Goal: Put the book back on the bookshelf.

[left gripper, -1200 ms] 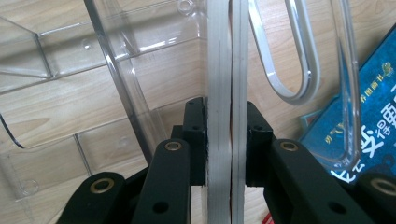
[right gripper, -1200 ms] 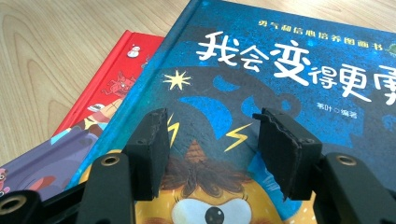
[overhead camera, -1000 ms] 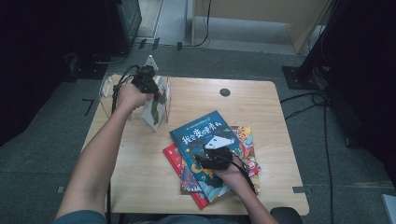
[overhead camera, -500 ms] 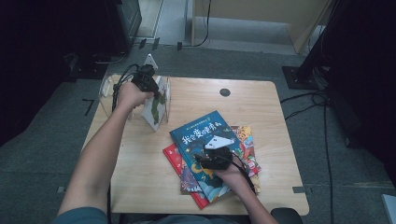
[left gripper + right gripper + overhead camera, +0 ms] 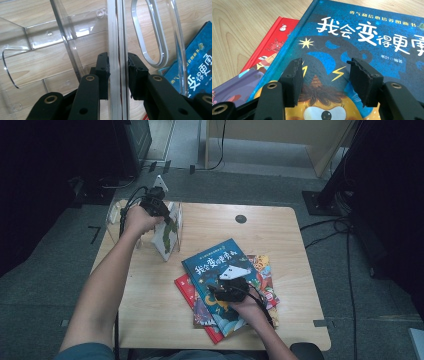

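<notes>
Left gripper (image 5: 159, 215) sits at the far-left corner of the light wooden table (image 5: 300, 250), on a thin white-covered book standing upright (image 5: 167, 232) in the clear acrylic book rack (image 5: 116, 215). In the left gripper view the book's white page edge (image 5: 117, 62) runs straight up between the two black jaws, with the pads right against both covers or nearly so. The jaws have just been opening a little with the book between them; I can't tell whether the pads press on it at this moment. A clear divider with an oval cut-out (image 5: 152, 37) stands just beside the book, on its right in that view.

Right gripper (image 5: 227, 287) rests over the stack of picture books near the front of the table. Its jaws stand apart with nothing between them, hovering just above the blue hardcover picture book with white Chinese title (image 5: 367, 45), which is top of the stack. A red-covered book (image 5: 272, 42) pokes out underneath on the left side, and a purple cover (image 5: 234, 90) sticks out below that. The blue book (image 5: 220, 265) lies flat, angled on the stack, well apart from the rack.
</notes>
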